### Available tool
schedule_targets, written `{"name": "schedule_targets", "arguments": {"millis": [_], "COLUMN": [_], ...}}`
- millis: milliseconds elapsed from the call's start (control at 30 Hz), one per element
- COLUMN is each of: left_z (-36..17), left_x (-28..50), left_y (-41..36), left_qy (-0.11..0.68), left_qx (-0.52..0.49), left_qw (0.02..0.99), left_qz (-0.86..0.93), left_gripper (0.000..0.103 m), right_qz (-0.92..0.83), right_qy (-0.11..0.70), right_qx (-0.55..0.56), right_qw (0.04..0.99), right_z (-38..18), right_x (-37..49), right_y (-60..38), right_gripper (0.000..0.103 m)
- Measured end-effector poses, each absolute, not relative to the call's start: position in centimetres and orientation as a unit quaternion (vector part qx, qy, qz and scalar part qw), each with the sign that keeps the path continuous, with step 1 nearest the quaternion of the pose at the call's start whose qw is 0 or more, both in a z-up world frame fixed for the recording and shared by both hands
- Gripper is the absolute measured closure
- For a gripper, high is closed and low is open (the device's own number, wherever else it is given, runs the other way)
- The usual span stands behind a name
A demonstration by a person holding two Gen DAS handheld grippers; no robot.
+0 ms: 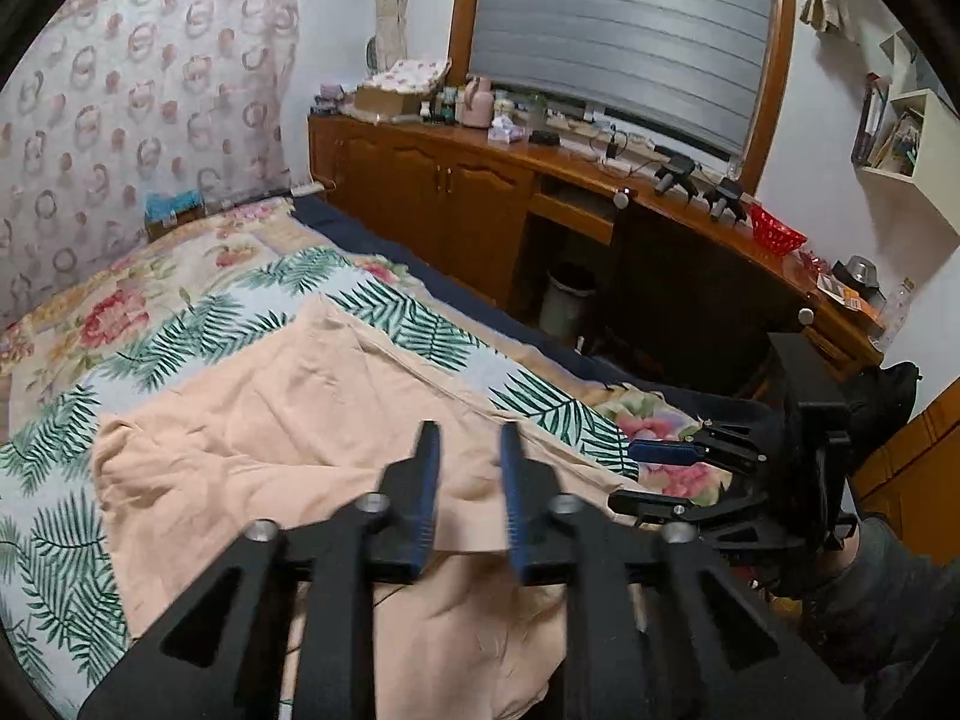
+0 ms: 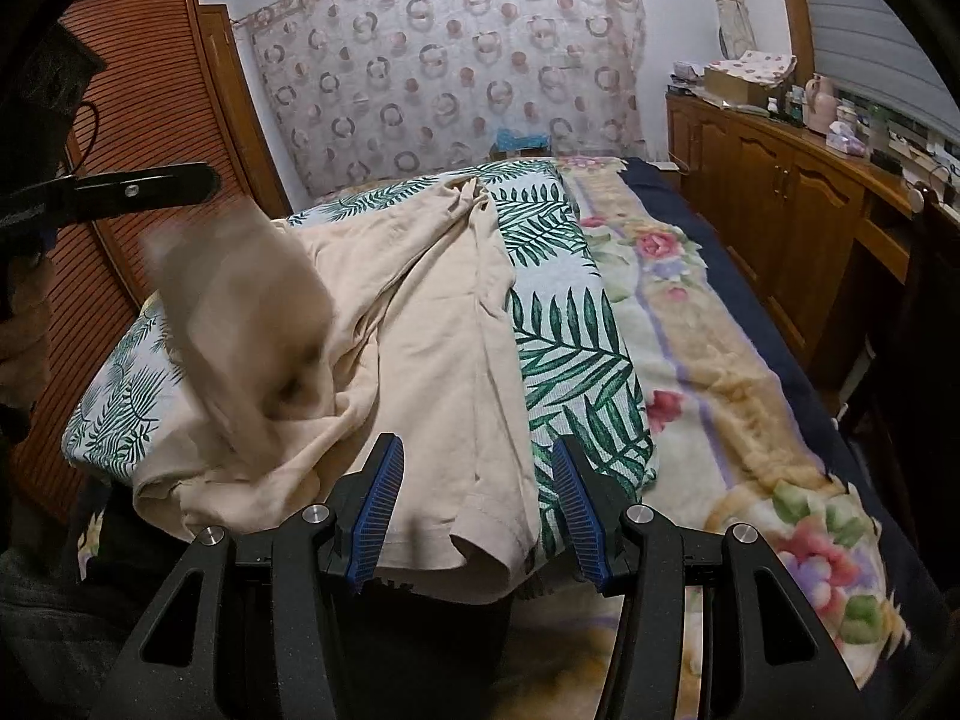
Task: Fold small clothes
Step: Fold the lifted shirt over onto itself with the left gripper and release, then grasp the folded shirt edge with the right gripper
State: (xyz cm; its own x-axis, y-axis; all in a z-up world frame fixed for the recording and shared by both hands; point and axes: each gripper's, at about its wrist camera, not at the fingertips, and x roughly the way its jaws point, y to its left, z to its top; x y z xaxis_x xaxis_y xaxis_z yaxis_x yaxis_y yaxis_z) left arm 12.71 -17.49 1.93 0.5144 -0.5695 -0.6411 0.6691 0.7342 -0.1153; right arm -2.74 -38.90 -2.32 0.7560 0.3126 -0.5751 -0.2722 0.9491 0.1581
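Left wrist view, far left: sheer curtain [image 1: 138, 96] with ring print, then the fern-print sheet [image 1: 54, 546], flat woven cotton with green fronds on pale ground, lying over a fuzzy floral blanket [image 1: 114, 312]. Centre: peach garment [image 1: 270, 420], soft thin knit, creased, spread across the fern sheet. Left gripper [image 1: 468, 438] hangs over it at lower centre, matte black frame, ribbed blue pads, jaws a little apart with nothing between them, cloth visible through the gap. Right of centre: glossy wooden cabinet [image 1: 444, 198] with arched door panels, cluttered top, red mesh basket [image 1: 777, 231]. Lower right: right gripper [image 1: 654, 474] seen side-on, black fingers parted, above the blanket edge. Right wrist view, upper left: slatted wooden wardrobe door [image 2: 150, 90] and one black finger of the left gripper; below it a blurred fold of the garment, airborne, touching no pad as far as shows. Centre: garment hem lies between the right gripper's blue pads, jaws open, pads clear of the cloth. Right: floral blanket, dark navy mattress edge [image 2: 756, 300].
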Motion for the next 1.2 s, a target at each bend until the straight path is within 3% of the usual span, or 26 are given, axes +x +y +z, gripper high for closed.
{"name": "schedule_targets", "arguments": {"millis": [133,200,367,833,1200], "left_z": [2.4,2.1,0.8,-3.6,-4.1], "left_x": [11.9,11.9,11.7,11.3,9.8], "left_y": [-15.5,-14.4,-10.8,1.2,5.7], "left_qy": [0.321,0.316,0.314,0.348,0.333], "left_qx": [0.067,0.066,0.066,-0.005,-0.03], "left_qw": [0.879,0.885,0.9,0.922,0.935], "left_qz": [-0.346,-0.334,-0.294,-0.168,-0.117], "left_gripper": [0.06,0.057,0.025,0.024,0.024], "right_qz": [0.159,0.162,0.169,0.227,0.301], "right_qy": [0.311,0.309,0.304,0.272,0.281], "right_qx": [0.031,0.027,0.014,-0.043,-0.113], "right_qw": [0.937,0.937,0.937,0.934,0.904], "right_z": [-1.9,-1.7,-0.8,1.8,1.8], "right_x": [-2.5,-2.4,-1.6,0.7,5.3], "right_y": [-39.0,-38.8,-38.0,-31.0,-21.2], "right_gripper": [0.049,0.049,0.049,0.049,0.049]}}
